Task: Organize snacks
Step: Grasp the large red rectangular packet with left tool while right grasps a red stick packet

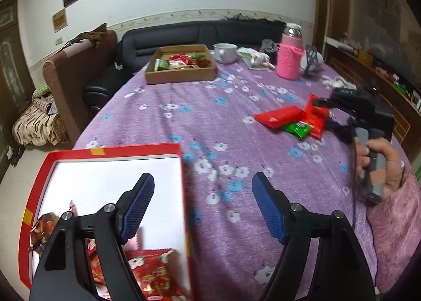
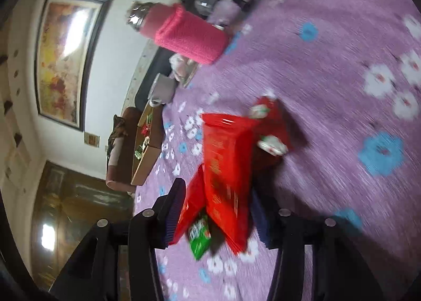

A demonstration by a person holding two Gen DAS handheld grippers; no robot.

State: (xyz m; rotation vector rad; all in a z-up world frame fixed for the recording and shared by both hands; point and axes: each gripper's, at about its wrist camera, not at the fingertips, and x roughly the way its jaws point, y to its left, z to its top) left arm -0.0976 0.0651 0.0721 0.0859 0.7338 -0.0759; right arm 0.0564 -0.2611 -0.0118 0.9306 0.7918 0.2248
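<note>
Red snack packets (image 2: 226, 169) — between right jaws

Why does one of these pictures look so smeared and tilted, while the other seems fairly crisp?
Right wrist view: motion blur streaks the tablecloth and red snack packets, and the room appears rolled sideways. Left wrist view: mostly sharp, though fisheye bends the walls, and the red box has a glaring white floor and a slightly smeared edge.

Fuzzy pink sleeve (image 1: 397, 222), blue-padded claws

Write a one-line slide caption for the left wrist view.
Left gripper open over red box; right gripper at snack packets.
</note>
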